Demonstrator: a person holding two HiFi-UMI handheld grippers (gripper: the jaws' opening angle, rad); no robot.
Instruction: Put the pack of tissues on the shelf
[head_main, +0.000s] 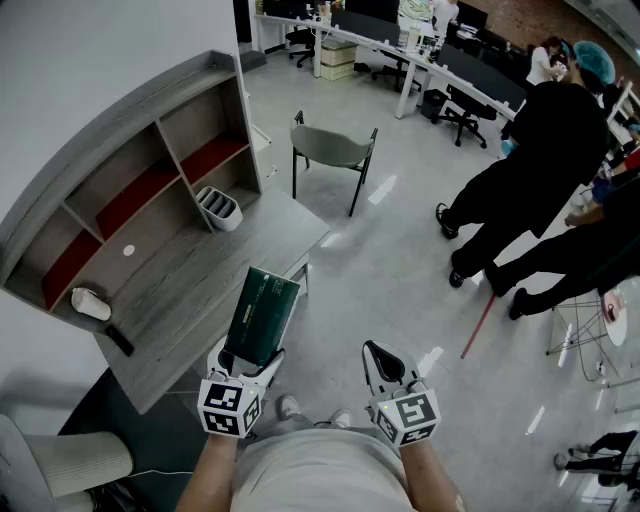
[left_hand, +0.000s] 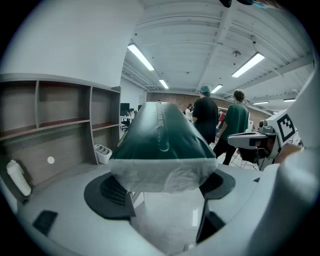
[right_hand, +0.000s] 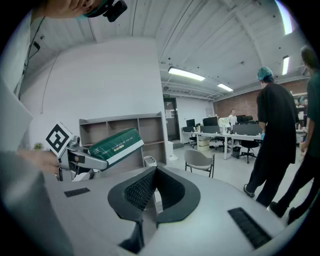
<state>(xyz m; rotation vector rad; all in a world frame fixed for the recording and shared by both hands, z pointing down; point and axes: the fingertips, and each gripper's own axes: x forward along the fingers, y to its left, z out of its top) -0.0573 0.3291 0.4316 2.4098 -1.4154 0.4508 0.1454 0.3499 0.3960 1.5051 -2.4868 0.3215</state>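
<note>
Left tool (head_main: 250, 358) clamping tissue pack (head_main: 262, 312), glossy green plastic

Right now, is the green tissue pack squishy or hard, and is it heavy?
Probably squishy: the wrap of the pack of tissues crinkles where the left tongs pinch its end. Likely light, since it sticks straight out from that one end without drooping. The shiny film may be slippery.

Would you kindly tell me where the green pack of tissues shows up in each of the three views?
Head view: pack of tissues low, left of centre, held by the left gripper.
Left gripper view: fills the centre, between the jaws.
Right gripper view: left of centre, tilted.
Shared landmark: the shelf.
</note>
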